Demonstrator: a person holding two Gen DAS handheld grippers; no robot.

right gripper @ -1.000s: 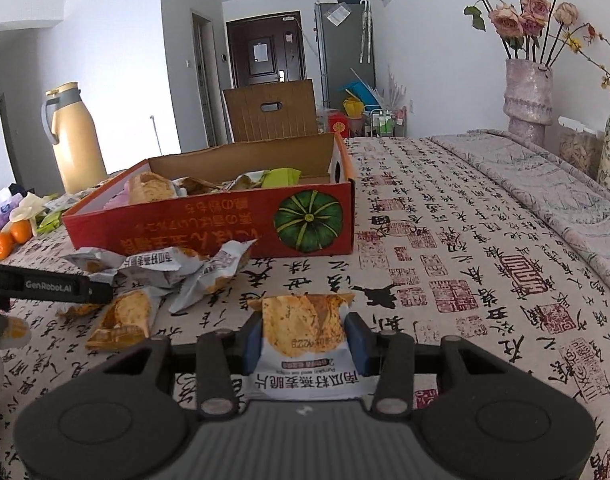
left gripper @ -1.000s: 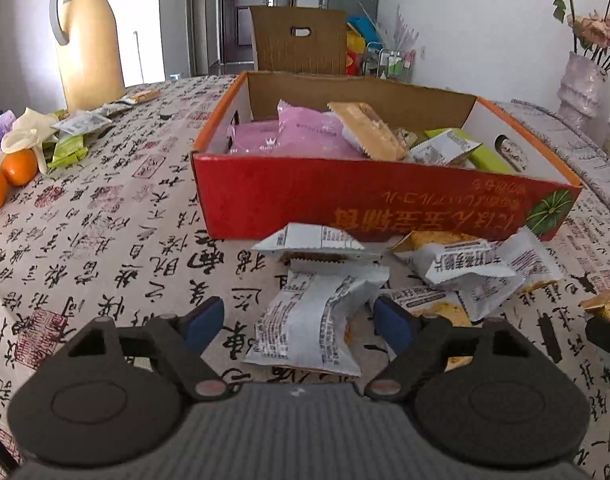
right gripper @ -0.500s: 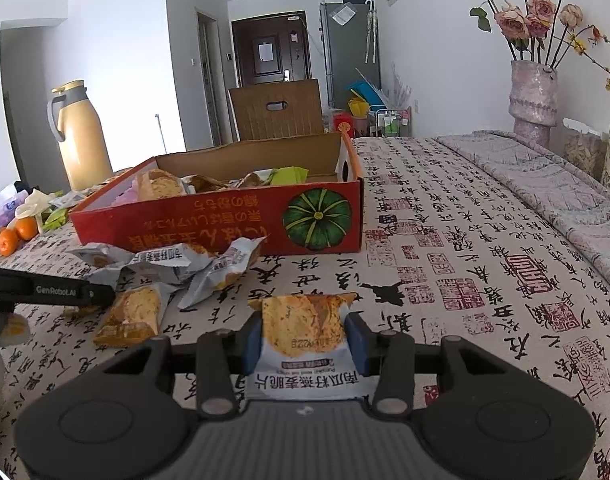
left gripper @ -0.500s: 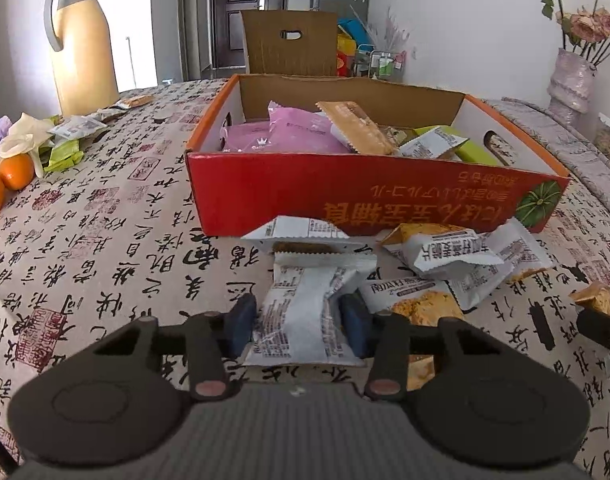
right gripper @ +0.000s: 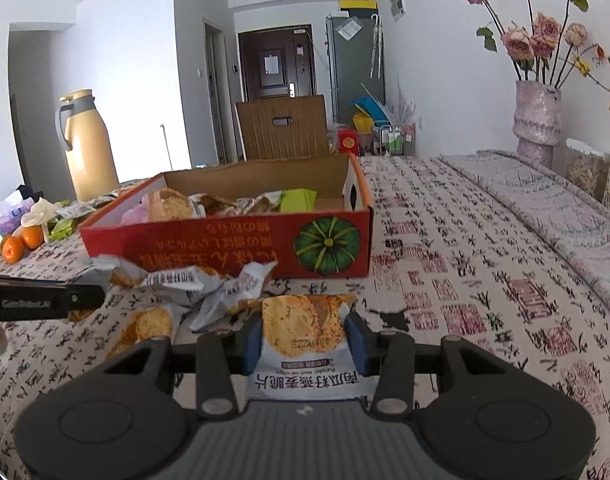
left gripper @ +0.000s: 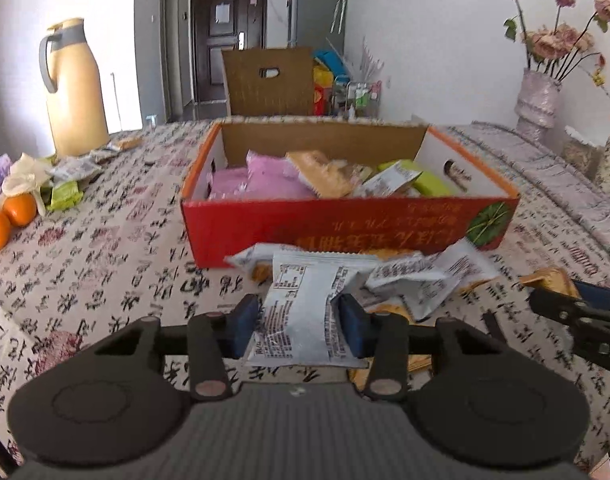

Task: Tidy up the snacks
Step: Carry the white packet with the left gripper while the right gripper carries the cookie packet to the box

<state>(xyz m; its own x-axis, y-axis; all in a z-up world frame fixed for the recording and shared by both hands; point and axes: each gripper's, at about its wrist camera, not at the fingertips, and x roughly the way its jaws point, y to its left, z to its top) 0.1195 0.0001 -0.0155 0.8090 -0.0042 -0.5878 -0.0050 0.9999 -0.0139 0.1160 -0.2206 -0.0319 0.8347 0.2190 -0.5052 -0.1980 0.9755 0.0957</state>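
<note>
My left gripper [left gripper: 299, 330] is shut on a white snack packet [left gripper: 301, 312], held above the table in front of the red cardboard box [left gripper: 345, 224]. The box holds pink, orange and green packets. My right gripper [right gripper: 305, 340] is shut on an orange-and-white snack packet [right gripper: 305, 328], in front of the box's [right gripper: 225, 248] right end. More loose packets [left gripper: 417, 280] lie against the box front; they also show in the right wrist view [right gripper: 209, 284]. The right gripper shows at the right edge of the left wrist view [left gripper: 577, 312].
A yellow thermos jug [left gripper: 75, 88] stands at the back left, with oranges [left gripper: 9, 220] and small packets near it. A vase of flowers [right gripper: 537, 116] stands at the back right. A brown chair back [left gripper: 269, 80] is behind the table.
My left gripper closed on the white packet and lifted it off the table. My right gripper kept its packet and rose slightly toward the box.
</note>
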